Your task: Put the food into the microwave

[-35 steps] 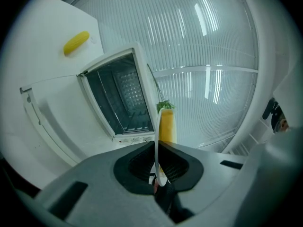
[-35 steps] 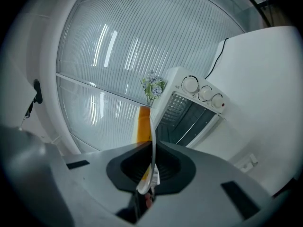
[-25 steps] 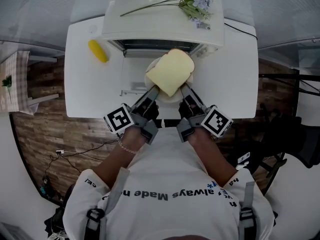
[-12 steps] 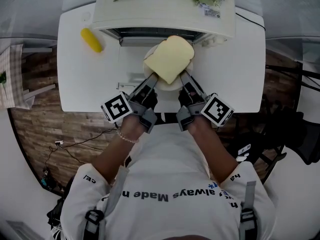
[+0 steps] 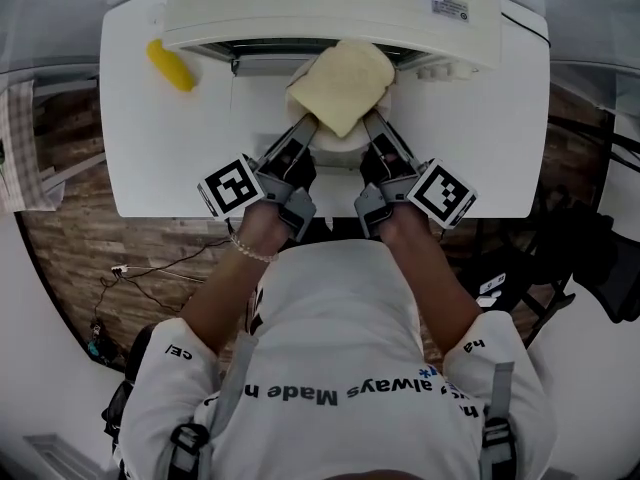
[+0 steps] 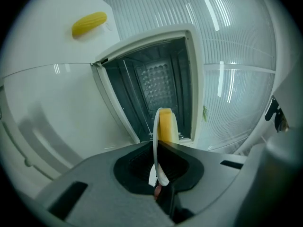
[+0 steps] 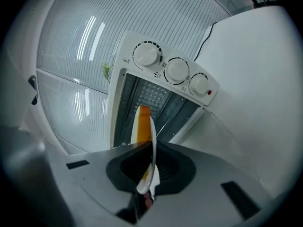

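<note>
- L gripper [image 5: 306,128] & R gripper [image 5: 371,124] are each clamped on a near rim of the plate [image 5: 334,152], bread slice [image 5: 345,83] on top.
- Plate's far edge sits at the microwave [image 5: 330,8] mouth; the opening is wider than the plate, w/ more room on the left.
- Corn [image 5: 170,65] lies well apart at the table [image 5: 480,138] left edge.

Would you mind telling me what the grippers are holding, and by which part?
Both hold the white plate carrying the bread slice: the left gripper clamps its near-left rim, the right gripper its near-right rim.
</note>
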Available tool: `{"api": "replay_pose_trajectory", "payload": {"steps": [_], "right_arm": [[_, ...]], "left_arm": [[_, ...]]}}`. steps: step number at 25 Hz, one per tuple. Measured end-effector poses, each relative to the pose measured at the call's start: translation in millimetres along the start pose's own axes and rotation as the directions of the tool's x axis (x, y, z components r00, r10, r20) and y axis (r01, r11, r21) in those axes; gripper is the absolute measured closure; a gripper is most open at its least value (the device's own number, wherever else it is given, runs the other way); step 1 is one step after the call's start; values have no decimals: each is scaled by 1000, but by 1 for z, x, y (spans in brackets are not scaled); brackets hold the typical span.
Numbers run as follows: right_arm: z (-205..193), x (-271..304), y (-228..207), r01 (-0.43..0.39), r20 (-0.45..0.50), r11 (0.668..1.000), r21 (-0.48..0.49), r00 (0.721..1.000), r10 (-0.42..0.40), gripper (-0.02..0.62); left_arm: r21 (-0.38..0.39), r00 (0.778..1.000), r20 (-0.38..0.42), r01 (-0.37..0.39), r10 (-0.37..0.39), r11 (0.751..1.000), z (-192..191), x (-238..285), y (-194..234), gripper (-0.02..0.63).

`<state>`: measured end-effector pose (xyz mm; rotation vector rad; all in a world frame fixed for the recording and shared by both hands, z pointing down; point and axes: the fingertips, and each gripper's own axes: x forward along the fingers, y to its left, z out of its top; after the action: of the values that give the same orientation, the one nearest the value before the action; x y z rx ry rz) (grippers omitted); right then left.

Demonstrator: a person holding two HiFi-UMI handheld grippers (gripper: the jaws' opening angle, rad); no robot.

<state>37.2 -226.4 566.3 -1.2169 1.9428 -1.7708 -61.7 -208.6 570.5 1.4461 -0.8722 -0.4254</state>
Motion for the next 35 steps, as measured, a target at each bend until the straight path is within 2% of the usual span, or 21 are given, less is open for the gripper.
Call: {"api": "replay_pose_trajectory", "payload": {"steps": [9,12,19,24,29,33,35], "right_arm": [[1,-2,-2,-5,15,1000,-12,1000,5,571],[8,16,-11,11,14,1000,-11,1000,-10,571],[24,64,-35,32,14,999,21,999,-32,571],[25,71,-43,58,12,998,38,998,-58,571],[23,78,-50,58,28,995,86,998,-60,571],[35,86,-59,86,27,993,80,996,-88,569],[36,88,-57,67,22,995,76,997,-69,568]], "left_arm": [[26,1000,15,-2,1,1000,-2,0,0,582],[27,1000,20,-7,7,1000,13,13,10,582],[-5,999,22,-31,31,1000,44,47,43,583],[-67,999,38,3,0,998,49,55,42,581],[-78,999,40,1,3,997,53,60,49,583],[-82,999,38,-12,15,997,59,76,52,583],[-82,999,44,-12,16,997,61,79,52,583]]}}
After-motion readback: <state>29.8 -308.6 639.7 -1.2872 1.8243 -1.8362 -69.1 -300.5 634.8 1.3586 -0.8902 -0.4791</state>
